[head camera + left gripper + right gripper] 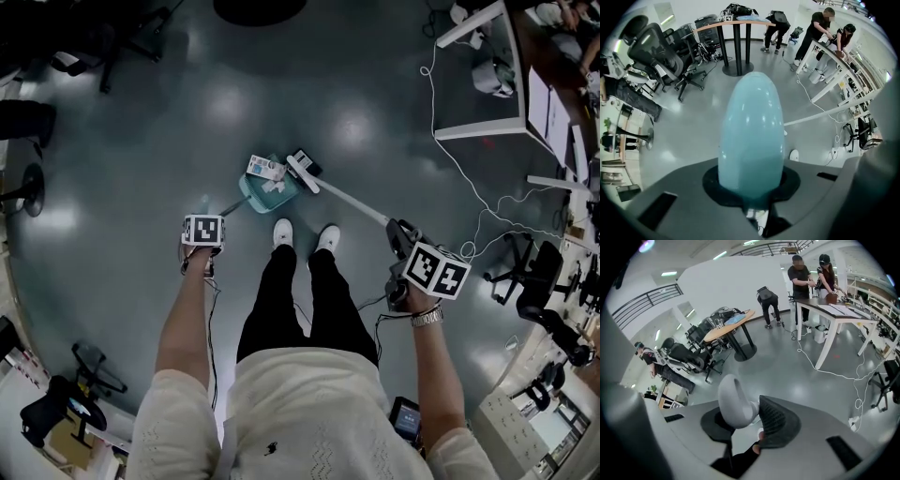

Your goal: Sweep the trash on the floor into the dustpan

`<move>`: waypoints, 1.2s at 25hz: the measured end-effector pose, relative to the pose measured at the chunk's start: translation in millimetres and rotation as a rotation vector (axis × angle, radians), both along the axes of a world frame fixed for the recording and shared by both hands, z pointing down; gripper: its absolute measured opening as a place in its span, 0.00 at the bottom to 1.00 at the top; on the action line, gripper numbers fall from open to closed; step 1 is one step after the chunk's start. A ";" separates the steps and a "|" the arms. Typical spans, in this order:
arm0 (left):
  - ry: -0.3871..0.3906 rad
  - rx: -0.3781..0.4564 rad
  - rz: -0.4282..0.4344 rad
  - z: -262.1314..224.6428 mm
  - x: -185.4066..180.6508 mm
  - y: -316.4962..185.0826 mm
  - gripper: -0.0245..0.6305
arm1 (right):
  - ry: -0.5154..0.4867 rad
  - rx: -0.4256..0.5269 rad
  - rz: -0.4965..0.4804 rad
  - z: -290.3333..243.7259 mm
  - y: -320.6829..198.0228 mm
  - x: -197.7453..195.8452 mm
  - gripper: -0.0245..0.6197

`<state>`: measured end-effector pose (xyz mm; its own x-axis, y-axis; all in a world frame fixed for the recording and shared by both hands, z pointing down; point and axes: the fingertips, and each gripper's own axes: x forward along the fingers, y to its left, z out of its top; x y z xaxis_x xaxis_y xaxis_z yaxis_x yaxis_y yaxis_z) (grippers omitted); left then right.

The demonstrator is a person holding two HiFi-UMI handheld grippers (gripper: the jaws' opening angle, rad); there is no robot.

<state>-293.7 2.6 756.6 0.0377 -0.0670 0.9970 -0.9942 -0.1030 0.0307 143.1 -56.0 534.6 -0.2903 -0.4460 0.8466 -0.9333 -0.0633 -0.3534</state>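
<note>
The teal dustpan (262, 196) rests on the grey floor just ahead of my white shoes (283, 232). A white carton (265, 169) and crumpled white paper (275, 186) lie in or on it. My left gripper (202, 246) is shut on the dustpan's teal handle (751, 136), which fills the left gripper view between the jaws of the left gripper (751, 190). The broom's dark head (303, 167) touches the pan's right edge. Its white stick (352, 199) slants back to my right gripper (403, 246), shut on the pale grey handle end (735, 401).
A white table (478, 84) stands at the far right with a white cable (459, 169) trailing over the floor. Black office chairs (539, 281) sit right and at the left edge. A round table base (258, 9) is straight ahead. Two people (811, 275) work at the table.
</note>
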 end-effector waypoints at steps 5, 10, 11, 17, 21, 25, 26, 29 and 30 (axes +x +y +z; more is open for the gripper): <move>0.028 0.040 0.023 -3.1 -11.7 4.7 0.17 | 0.050 0.051 0.004 -21.5 -32.6 18.1 0.22; 0.070 0.027 0.122 -12.5 -5.0 14.0 0.17 | 0.080 0.083 0.018 -34.6 -46.5 23.3 0.22; 0.081 0.026 0.146 -10.6 -3.1 16.8 0.17 | 0.080 0.090 0.031 -37.5 -48.7 25.7 0.22; 0.141 0.023 0.216 -3.4 10.2 36.4 0.17 | 0.076 0.141 0.119 -59.2 -56.6 55.4 0.22; 0.154 0.016 0.264 -1.3 26.3 45.4 0.17 | 0.093 0.190 0.170 -72.0 -61.6 76.9 0.22; 0.146 0.000 0.269 0.4 36.2 52.8 0.17 | 0.123 0.216 0.183 -74.7 -70.3 84.1 0.22; 0.140 -0.007 0.271 3.3 38.6 55.5 0.17 | 0.131 0.217 0.185 -73.5 -73.4 87.4 0.22; 0.157 -0.006 0.274 8.3 55.9 56.2 0.17 | 0.154 0.218 0.202 -68.2 -86.2 105.7 0.22; 0.157 -0.009 0.276 7.7 59.4 55.4 0.17 | 0.161 0.219 0.209 -67.0 -91.5 112.3 0.22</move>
<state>-234.3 58.0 764.3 0.2072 -0.0238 0.9780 -0.9116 -0.3675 0.1842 255.4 -147.6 467.6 -0.0432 -0.6583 0.7515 -0.9531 -0.1984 -0.2286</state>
